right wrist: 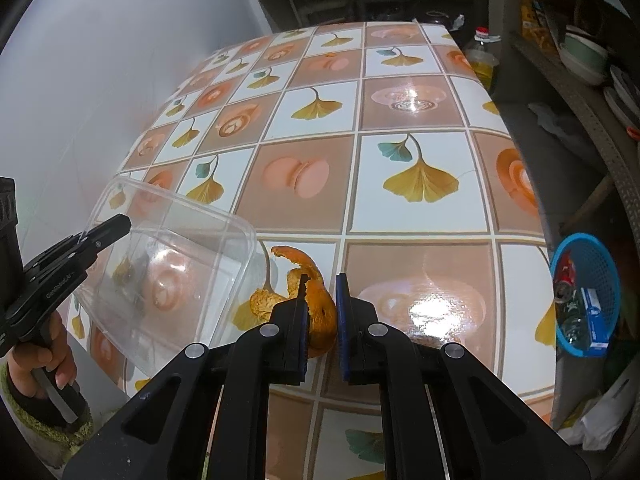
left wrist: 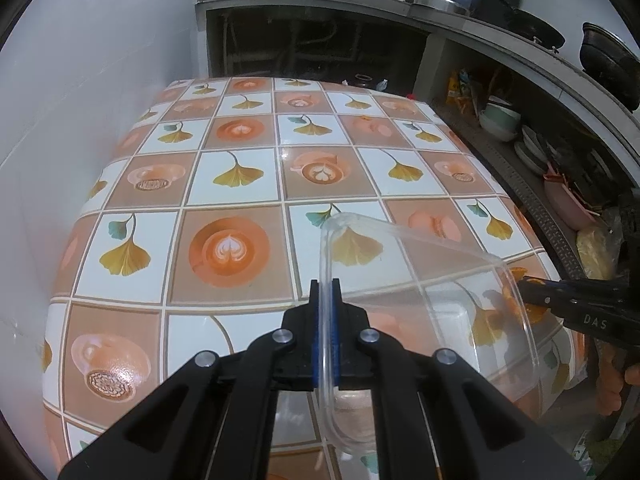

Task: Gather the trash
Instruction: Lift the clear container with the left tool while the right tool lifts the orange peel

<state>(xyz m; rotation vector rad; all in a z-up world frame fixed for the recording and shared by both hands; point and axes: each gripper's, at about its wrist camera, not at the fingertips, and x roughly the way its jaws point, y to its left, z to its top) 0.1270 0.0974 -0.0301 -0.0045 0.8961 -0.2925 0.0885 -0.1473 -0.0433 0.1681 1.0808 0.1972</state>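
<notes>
My left gripper is shut on the rim of a clear plastic container, holding it tilted above the table; it also shows in the right wrist view, with the left gripper on its left rim. My right gripper is around an orange peel that lies on the table beside the container's right edge. Its fingers stand a little apart, the left pad touching the peel. In the left wrist view the right gripper reaches in from the right behind the container.
The table has a glossy checked cloth with leaf and cup prints. A blue basket with trash stands on the floor to the right. Shelves with bowls and plates line the right side. A white wall runs along the left.
</notes>
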